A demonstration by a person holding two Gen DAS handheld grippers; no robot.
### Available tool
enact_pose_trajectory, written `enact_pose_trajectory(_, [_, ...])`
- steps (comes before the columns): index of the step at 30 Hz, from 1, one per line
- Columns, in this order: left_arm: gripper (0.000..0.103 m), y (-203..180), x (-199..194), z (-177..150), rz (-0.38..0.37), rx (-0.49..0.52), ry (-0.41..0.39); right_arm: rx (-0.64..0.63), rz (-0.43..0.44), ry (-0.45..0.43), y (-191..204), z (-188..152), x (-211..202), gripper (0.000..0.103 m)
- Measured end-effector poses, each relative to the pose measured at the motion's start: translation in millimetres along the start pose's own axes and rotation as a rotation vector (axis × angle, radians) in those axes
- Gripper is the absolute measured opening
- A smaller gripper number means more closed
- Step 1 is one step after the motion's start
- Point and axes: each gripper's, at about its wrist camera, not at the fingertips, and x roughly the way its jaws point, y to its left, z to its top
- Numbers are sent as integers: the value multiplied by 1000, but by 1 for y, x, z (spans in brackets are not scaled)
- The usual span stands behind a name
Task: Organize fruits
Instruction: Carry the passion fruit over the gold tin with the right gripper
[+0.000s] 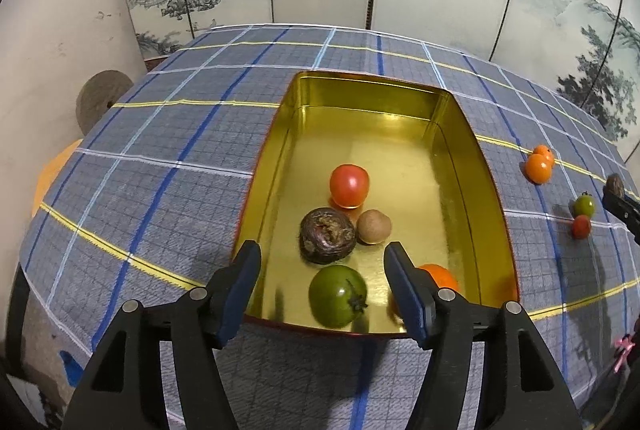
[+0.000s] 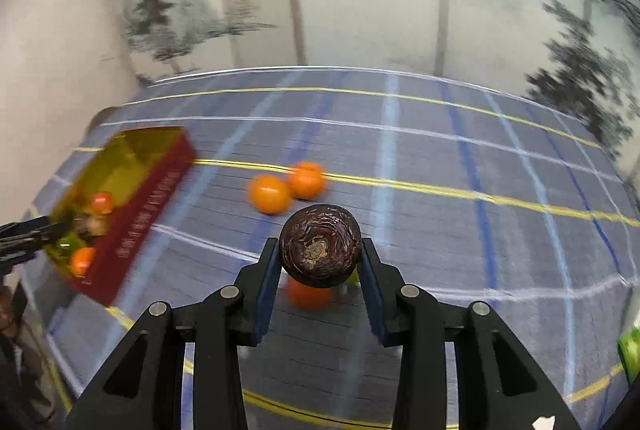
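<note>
- Fruits are split between two places: a red tomato [image 1: 349,186], a dark wrinkled fruit [image 1: 327,236], a brown kiwi-like fruit [image 1: 374,226], a green tomato [image 1: 338,296] and an orange fruit [image 1: 440,276] lie in the gold tin [image 1: 272,158]; others sit loose on the checked cloth [image 1: 160,150] to its right.
- Left gripper [image 1: 322,258] hangs over the tin's near end, jaws apart and pressing on nothing; the green tomato lies below them.
- Right gripper [image 2: 320,250] is clamped on a second dark wrinkled fruit [image 2: 320,244], lifted clear of the cloth.
- Step in hand, as I judge it: carrying this fruit to the tin.
- Next: swing left over the tin [image 2: 160,190], lower into a bare far part, then release.
- Two oranges [image 2: 286,186] remain beyond it on the cloth.
</note>
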Motion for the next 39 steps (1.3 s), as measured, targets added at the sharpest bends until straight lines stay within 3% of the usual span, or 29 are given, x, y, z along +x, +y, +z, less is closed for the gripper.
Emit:
enact_pose_trajectory(8, [69,15,-9,-2,28,-26,-15,-129,180,2,88,12,14,36])
enact_pose_trajectory(15, [69,36,-18,-3,57,-66,-35,-221,267,29,147,15,28,36])
enact_pose_trajectory(22, [69,55,-18,-7,86,-95,-29,-274,300,77,184,11,47,36])
enact_pose_trajectory(39, [70,69,-16,-13,104,-117,-18,-339,279,128,214,6,70,36])
